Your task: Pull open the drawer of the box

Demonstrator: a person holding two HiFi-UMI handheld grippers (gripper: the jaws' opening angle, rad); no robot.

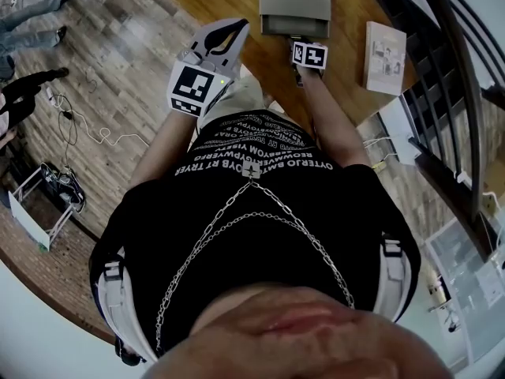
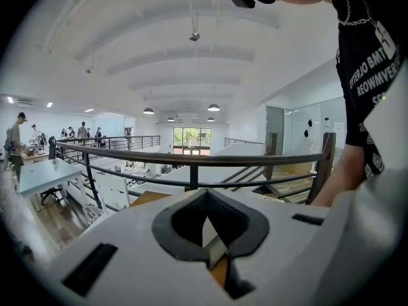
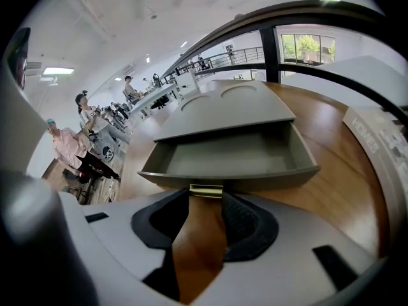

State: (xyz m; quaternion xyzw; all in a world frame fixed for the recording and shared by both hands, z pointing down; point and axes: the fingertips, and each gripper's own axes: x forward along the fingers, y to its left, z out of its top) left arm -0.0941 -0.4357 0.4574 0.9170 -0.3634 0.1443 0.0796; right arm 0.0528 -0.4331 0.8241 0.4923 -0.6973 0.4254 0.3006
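— Where are we with the drawer (image 3: 229,155)?

— It stands well out of the box (image 3: 223,107) on the table (image 3: 338,196), and its tray is empty. Our right gripper (image 3: 206,197) has its jaws wide, with the brass handle (image 3: 206,189) between their tips. The pads press on its ends, as far as we can judge.

— And our left gripper (image 2: 205,192)?

— Jaws together on nothing, off to the side (no part in this).

— Next?

— We reckon the pull is nearly finished. It calls for a straight, level draw toward us, then letting go.
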